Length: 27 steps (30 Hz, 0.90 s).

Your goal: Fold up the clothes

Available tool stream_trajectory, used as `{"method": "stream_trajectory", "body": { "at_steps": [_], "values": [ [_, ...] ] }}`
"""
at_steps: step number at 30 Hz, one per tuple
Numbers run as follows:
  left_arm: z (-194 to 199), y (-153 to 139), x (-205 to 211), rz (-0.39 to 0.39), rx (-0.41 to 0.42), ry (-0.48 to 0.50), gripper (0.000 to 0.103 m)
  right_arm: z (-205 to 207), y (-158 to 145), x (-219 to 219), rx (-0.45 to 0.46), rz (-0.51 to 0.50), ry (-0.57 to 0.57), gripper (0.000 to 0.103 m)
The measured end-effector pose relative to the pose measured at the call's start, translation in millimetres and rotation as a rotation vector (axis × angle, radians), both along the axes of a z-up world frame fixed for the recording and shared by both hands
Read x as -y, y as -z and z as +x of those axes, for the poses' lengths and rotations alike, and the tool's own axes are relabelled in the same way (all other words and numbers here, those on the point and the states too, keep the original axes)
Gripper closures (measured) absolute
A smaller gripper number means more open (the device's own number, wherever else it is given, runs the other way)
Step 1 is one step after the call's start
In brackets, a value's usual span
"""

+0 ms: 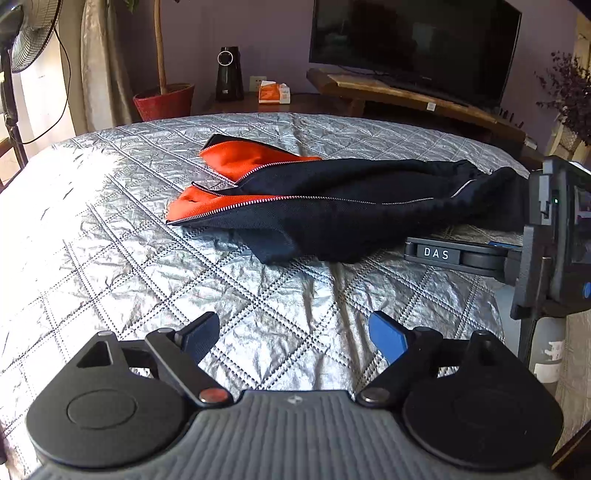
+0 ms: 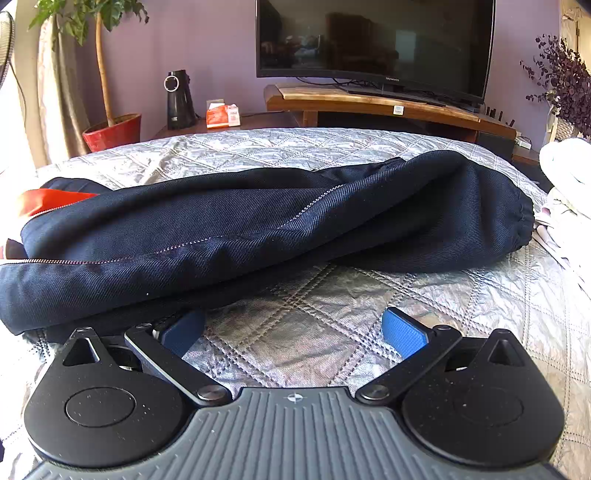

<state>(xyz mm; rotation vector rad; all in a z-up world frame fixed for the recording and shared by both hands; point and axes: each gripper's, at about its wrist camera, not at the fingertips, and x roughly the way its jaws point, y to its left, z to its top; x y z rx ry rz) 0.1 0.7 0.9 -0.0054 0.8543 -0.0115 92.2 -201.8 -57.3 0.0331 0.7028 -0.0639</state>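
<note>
A dark navy zip jacket (image 1: pixel 332 206) with an orange lining (image 1: pixel 240 158) lies crumpled across the silver quilted bed (image 1: pixel 110 221). My left gripper (image 1: pixel 295 332) hovers open over bare quilt, short of the jacket, nothing between its blue pads. The right gripper's body (image 1: pixel 546 251) shows at the right edge of the left wrist view, beside the jacket's right end. In the right wrist view the jacket (image 2: pixel 258 229) fills the middle, its elastic cuff (image 2: pixel 524 221) at the right. My right gripper (image 2: pixel 295 328) is open just in front of the jacket's near edge, holding nothing.
Beyond the bed stand a TV (image 2: pixel 373 40) on a wooden stand (image 2: pixel 369 103), a red plant pot (image 2: pixel 114 131), a black appliance (image 2: pixel 181 99) and an orange box (image 2: pixel 223 115). A fan (image 1: pixel 29 33) stands at far left. White cloth (image 2: pixel 569 177) lies at the bed's right edge.
</note>
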Motion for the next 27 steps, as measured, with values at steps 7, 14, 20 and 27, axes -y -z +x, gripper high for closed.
{"method": "stream_trajectory", "body": {
  "at_steps": [7, 14, 20, 27],
  "values": [
    [-35, -23, -10, 0.035, 0.103, -0.018, 0.005, 0, 0, 0, 0.0, 0.0, 0.0, 0.0],
    [-92, -103, -9, 0.037, 0.2, -0.047, 0.003, 0, 0, 0, 0.0, 0.0, 0.0, 0.0],
    [-115, -170, -18, 0.004, 0.223, -0.105, 0.001, 0, 0, 0, 0.0, 0.0, 0.0, 0.0],
    [-133, -193, -16, -0.12, 0.197, -0.138, 0.001, 0, 0, 0, 0.0, 0.0, 0.0, 0.0]
  ]
}}
